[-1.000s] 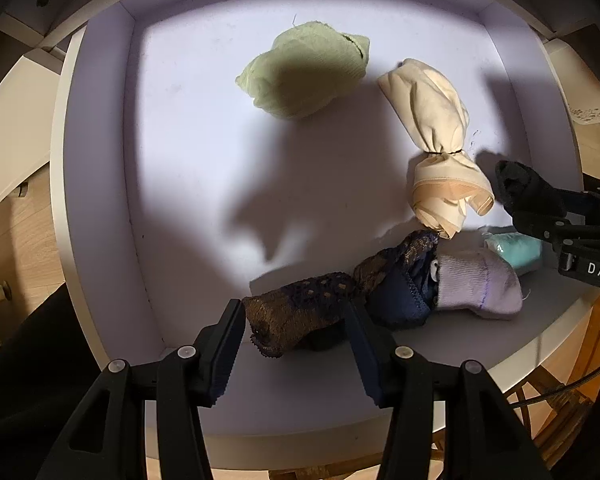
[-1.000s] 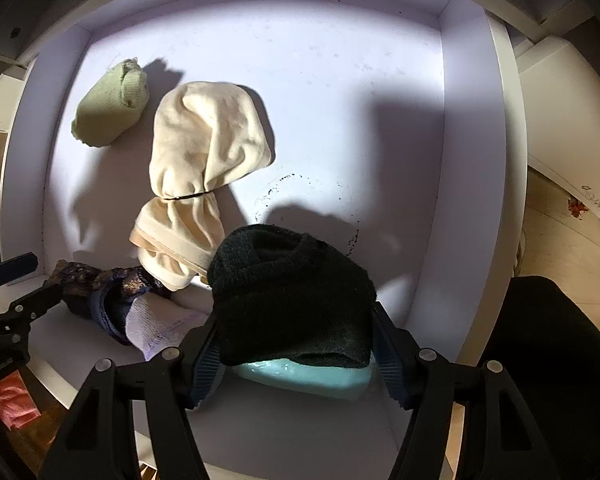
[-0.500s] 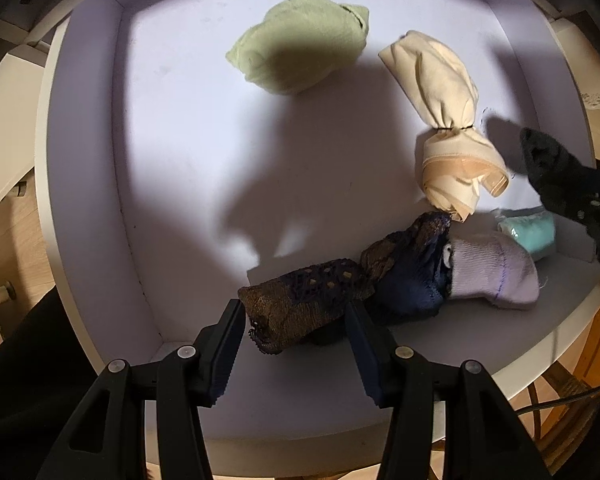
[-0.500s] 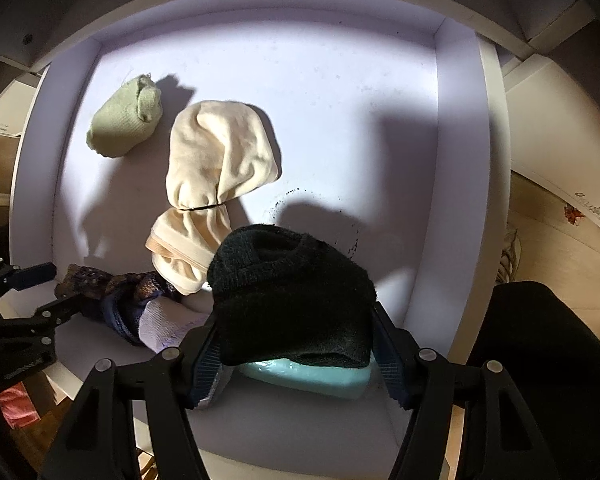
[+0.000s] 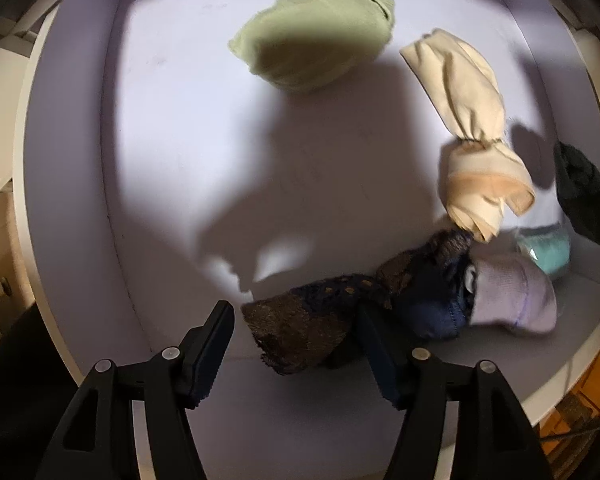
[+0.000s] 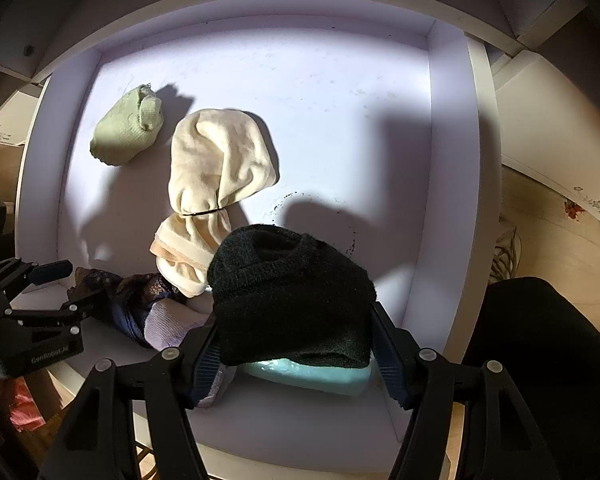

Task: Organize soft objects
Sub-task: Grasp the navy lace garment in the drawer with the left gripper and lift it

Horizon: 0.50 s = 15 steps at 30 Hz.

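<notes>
Both grippers worked over the white drawer (image 6: 452, 184).
Left gripper (image 5: 296, 344) jaws were just spreading, brown lace cloth (image 5: 300, 324) loose between them; right gripper (image 6: 292, 344) pinched the black sock bundle (image 6: 292, 296).

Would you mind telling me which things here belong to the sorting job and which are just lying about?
Part of the job:
- black knit bundle, clamped in the right gripper
- brown lace piece, between the just-widened jaws of the left gripper
- green bundle
- cream bundle
- lilac sock
- teal item
- white drawer

Just lying about:
- pink cloth
- cables
</notes>
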Available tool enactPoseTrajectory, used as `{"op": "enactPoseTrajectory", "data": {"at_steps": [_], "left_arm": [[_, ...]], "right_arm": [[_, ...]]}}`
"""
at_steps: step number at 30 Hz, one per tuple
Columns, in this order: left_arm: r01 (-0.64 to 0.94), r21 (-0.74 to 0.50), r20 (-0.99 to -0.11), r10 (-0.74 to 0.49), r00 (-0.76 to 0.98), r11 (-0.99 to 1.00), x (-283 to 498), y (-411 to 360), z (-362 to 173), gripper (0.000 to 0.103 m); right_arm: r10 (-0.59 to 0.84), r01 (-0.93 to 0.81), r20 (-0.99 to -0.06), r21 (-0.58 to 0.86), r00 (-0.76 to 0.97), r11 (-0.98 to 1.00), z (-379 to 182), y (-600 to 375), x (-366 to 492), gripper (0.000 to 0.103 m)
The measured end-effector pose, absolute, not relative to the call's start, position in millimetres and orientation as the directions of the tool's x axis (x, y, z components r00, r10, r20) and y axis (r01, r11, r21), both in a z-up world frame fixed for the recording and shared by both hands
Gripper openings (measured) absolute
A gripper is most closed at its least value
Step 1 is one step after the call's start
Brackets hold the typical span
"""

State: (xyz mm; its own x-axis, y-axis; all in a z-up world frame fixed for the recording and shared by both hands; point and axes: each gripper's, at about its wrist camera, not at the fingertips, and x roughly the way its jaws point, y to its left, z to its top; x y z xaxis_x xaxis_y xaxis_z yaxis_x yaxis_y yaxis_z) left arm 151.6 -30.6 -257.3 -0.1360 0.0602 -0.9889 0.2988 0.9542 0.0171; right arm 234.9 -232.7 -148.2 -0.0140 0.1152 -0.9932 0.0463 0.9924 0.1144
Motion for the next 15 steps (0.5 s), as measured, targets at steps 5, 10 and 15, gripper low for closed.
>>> {"op": "enactPoseTrajectory", "data": {"at_steps": [5, 10, 15], "left_arm": [[0.182, 0.044, -0.998, 0.052, -0.038, 0.982, 167, -7, -242, 0.065], [0.178, -0.185, -0.974, -0.156, -0.164, 0.966, 162, -10, -239, 0.065], [0.345, -0.091, -0.966, 0.001, -0.257, 0.934, 147, -30, -270, 0.065]], "right_arm": [[0.128, 0.059, -0.992, 0.127, -0.012, 0.990, -148, -237, 235, 0.068], [0.143, 0.068, -0.990, 0.143, -0.009, 0.987, -145, -240, 237, 0.068], [0.152, 0.070, -0.988, 0.151, -0.010, 0.986, -139, -245, 238, 0.068]]}}
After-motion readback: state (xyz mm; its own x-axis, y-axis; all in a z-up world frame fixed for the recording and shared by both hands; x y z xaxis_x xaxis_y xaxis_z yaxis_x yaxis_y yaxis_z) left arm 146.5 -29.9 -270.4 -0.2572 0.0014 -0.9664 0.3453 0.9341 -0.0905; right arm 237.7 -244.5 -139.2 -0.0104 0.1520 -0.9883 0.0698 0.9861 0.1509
